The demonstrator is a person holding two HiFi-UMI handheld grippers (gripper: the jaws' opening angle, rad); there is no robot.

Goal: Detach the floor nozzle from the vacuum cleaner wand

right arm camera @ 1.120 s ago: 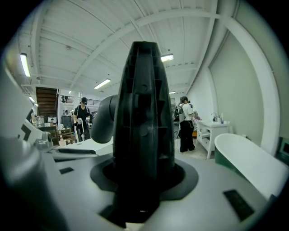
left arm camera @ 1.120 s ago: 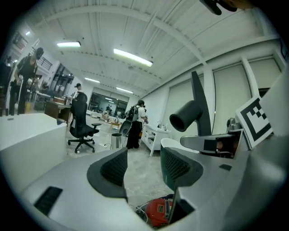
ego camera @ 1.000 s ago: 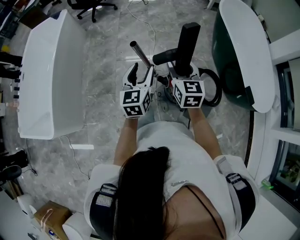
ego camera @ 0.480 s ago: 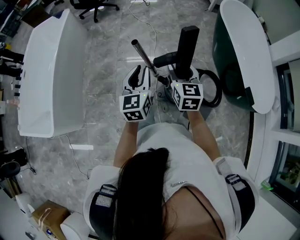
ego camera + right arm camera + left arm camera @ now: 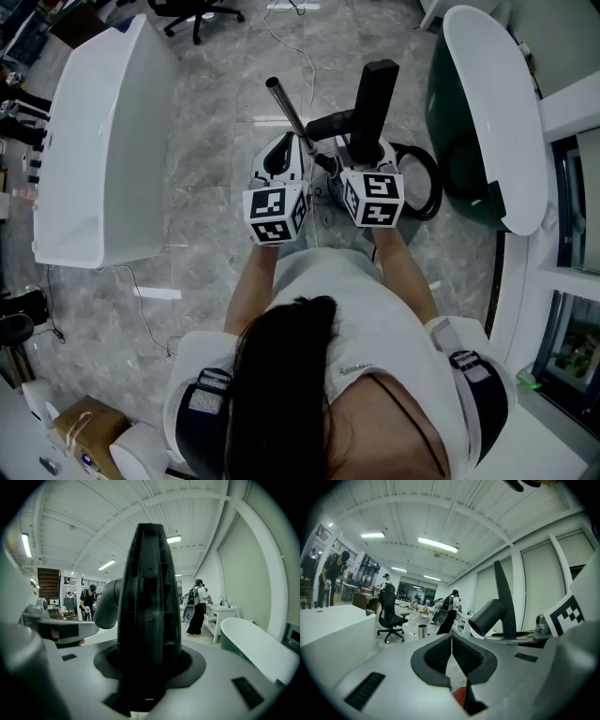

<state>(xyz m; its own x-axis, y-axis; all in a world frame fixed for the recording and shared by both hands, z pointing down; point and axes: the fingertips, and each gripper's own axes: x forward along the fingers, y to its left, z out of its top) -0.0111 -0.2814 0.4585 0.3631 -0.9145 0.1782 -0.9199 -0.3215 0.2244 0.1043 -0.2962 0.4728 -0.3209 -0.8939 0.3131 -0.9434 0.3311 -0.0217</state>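
My right gripper [image 5: 367,152] is shut on the black floor nozzle [image 5: 377,92], which stands upright between its jaws [image 5: 149,597]. The nozzle's dark neck [image 5: 328,120] sticks out to the left, its open end [image 5: 487,616] showing in the left gripper view. The silver wand [image 5: 286,111] slants up just beyond my left gripper [image 5: 281,156], apart from the neck. The left gripper's [image 5: 451,654] jaws have just been closing and now meet, with nothing between the pads. A small red part [image 5: 459,698] shows below them.
A white bathtub [image 5: 94,159] stands at the left and a white-and-green one [image 5: 487,103] at the right. A black hose loop [image 5: 424,184] lies on the marble floor. An office chair [image 5: 192,11] and a thin cable [image 5: 300,56] are farther off.
The left gripper's jaws went from wide open to shut. Both grippers shifted slightly up the picture with the nozzle; the right grip is unchanged.
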